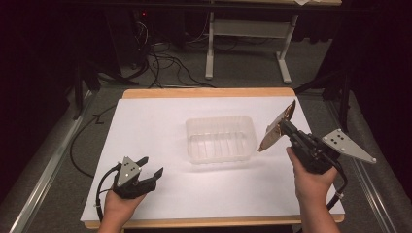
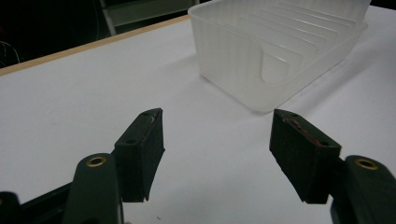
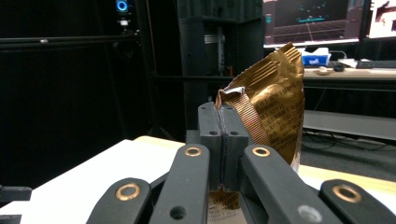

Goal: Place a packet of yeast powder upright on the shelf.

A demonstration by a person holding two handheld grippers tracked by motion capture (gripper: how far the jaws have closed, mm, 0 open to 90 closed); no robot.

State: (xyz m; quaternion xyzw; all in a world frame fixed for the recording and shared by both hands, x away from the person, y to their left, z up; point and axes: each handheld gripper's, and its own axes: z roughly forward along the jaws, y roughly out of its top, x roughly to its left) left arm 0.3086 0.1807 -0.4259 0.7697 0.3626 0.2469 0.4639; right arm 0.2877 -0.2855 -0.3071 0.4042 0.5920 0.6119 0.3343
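Right claw (image 1: 286,127) is clamped on a gold foil packet (image 1: 277,130), held in the air just right of the clear plastic tray (image 1: 221,138) on the white worktop (image 1: 155,131). In the right gripper view the jaws pinch the packet (image 3: 275,105) near its crimped seam. Judged light, thin and crinkly; the foil looks slick, so the ribbed seam is the safest hold, since the body would likely crush or slide. Left claw (image 1: 148,171) rests low near the worktop's front-left, jaws wide and empty, facing the tray (image 2: 280,51).

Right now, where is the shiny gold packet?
In the high view, the gold packet is pinched in the right gripper, lifted just right of the clear plastic tray.
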